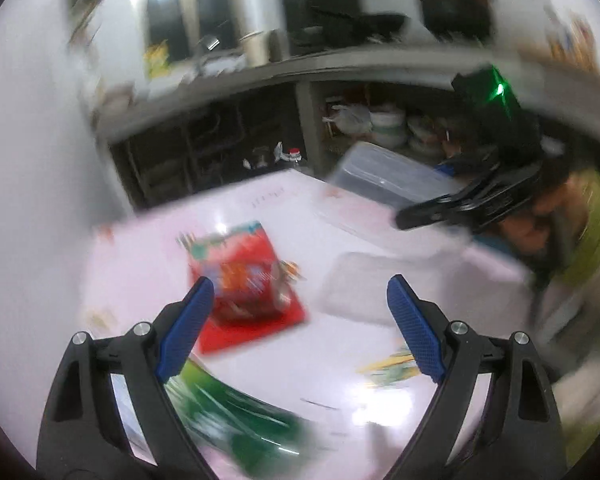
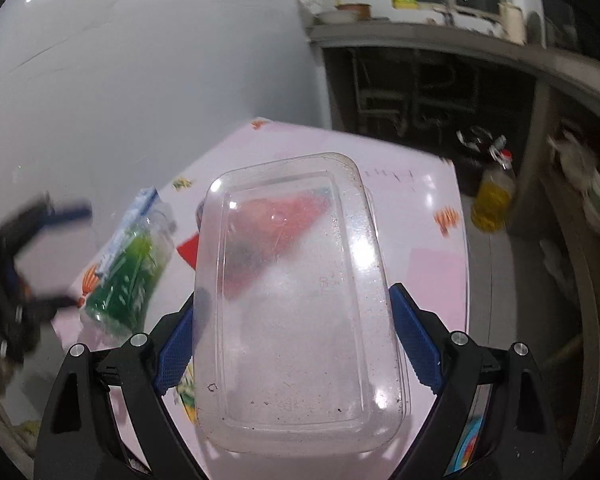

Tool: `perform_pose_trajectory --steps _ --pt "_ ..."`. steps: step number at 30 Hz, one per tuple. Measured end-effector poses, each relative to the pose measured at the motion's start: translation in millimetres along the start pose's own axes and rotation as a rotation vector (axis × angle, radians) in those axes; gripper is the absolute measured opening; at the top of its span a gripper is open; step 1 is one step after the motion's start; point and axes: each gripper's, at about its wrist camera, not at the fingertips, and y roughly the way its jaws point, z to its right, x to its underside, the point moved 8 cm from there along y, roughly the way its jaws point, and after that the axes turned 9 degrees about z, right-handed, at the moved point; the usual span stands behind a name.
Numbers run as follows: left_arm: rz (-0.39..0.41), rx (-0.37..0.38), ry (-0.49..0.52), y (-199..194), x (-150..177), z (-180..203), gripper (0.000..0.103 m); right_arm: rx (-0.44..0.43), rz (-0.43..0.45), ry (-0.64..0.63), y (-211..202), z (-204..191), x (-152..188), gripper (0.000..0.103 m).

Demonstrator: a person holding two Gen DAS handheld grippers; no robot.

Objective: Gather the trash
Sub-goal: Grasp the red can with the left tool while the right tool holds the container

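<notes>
My right gripper (image 2: 294, 336) has the clear plastic box (image 2: 296, 304) between its two blue fingers (image 2: 416, 340). Both fingers press on the long sides, so I think it is clamped on the box. The box looks light and thin. It may bend or pop out if I squeeze hard, and the smooth sides could slip. Holding it by the long sides near the rim seems best. It is see-through, a bit cloudy, with small dark crumbs inside.

My left gripper (image 1: 300, 320) is wide apart and holds nothing. It hangs over the pink table (image 1: 340, 364). A red snack bag (image 1: 244, 284) lies flat there, and a green bag (image 1: 236, 412) is near the left finger. Both look soft and crinkly, so I would pinch an edge
</notes>
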Motion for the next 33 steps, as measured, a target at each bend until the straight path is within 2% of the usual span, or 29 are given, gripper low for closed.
perform_pose_trajectory --steps 2,4,6,7,11,13,18,24,28,30,33 --pt "-0.024 -0.010 0.201 11 -2 0 0.084 -0.006 -0.006 0.027 -5 6 11 0.086" --pt "-0.080 0.006 0.415 31 6 0 0.084 -0.020 -0.012 0.040 -5 7 18 0.086" --pt "-0.143 0.037 0.568 51 16 -4 0.084 -0.027 -0.018 0.038 -3 6 22 0.086" --pt "-0.179 0.059 0.613 62 21 -8 0.084 -0.036 -0.020 0.039 -1 5 24 0.086" --pt "-0.317 0.126 0.701 96 39 -18 0.084 -0.064 -0.016 0.065 3 4 31 0.086" --pt "-0.357 0.153 0.791 109 50 -18 0.084 -0.077 -0.013 0.080 6 6 33 0.086" --pt "-0.438 0.209 0.914 132 70 -10 0.084 -0.102 -0.014 0.101 13 10 35 0.086" --pt "-0.496 0.272 1.053 144 91 -3 0.082 -0.120 -0.017 0.130 20 17 37 0.086" --pt "-0.498 0.285 1.066 147 91 -3 0.079 -0.132 -0.029 0.149 27 21 44 0.086" --pt "-0.490 0.277 1.073 149 88 -4 0.069 -0.137 -0.035 0.155 29 21 47 0.086" --pt "-0.495 0.283 1.088 150 87 -4 0.068 -0.146 -0.044 0.161 33 21 52 0.086"
